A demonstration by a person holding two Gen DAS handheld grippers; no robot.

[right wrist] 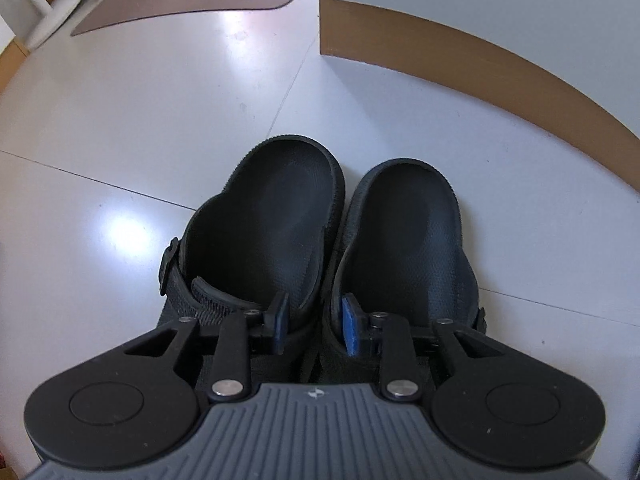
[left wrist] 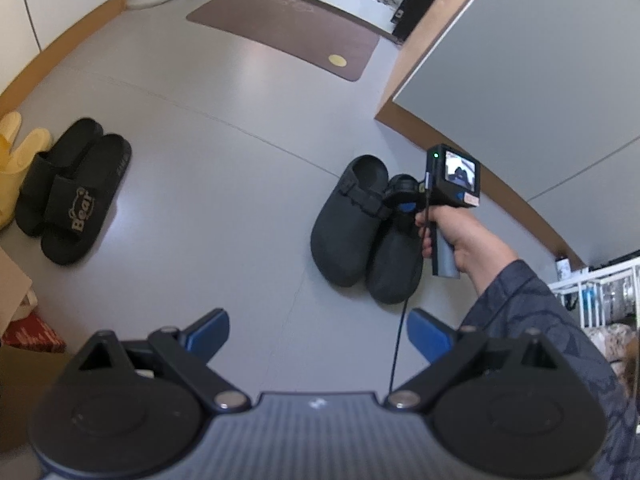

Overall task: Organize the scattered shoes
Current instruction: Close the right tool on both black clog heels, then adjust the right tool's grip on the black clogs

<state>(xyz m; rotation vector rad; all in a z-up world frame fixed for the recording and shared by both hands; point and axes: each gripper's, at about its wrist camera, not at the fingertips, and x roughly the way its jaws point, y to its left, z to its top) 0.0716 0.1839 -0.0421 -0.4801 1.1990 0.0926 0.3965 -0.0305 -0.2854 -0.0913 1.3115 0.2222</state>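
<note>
Two dark grey clogs stand side by side on the pale floor, heels away from me: the left clog [right wrist: 272, 216] and the right clog [right wrist: 408, 232]. My right gripper [right wrist: 316, 318] points down with one blue pad inside each clog, and the pads pinch the clogs' two inner walls together. The left wrist view shows the same pair [left wrist: 344, 220], with a hand holding the right gripper [left wrist: 400, 200] over them. My left gripper [left wrist: 318, 334] hangs open above bare floor, holding nothing.
A pair of black "Bear" slides [left wrist: 76, 192] lies neatly at the left beside yellow slippers [left wrist: 16, 160]. A brown mat [left wrist: 288, 36] lies farther off. A grey cabinet with a wooden base [left wrist: 520, 80] stands right of the clogs. A red box [left wrist: 36, 332] sits at the near left.
</note>
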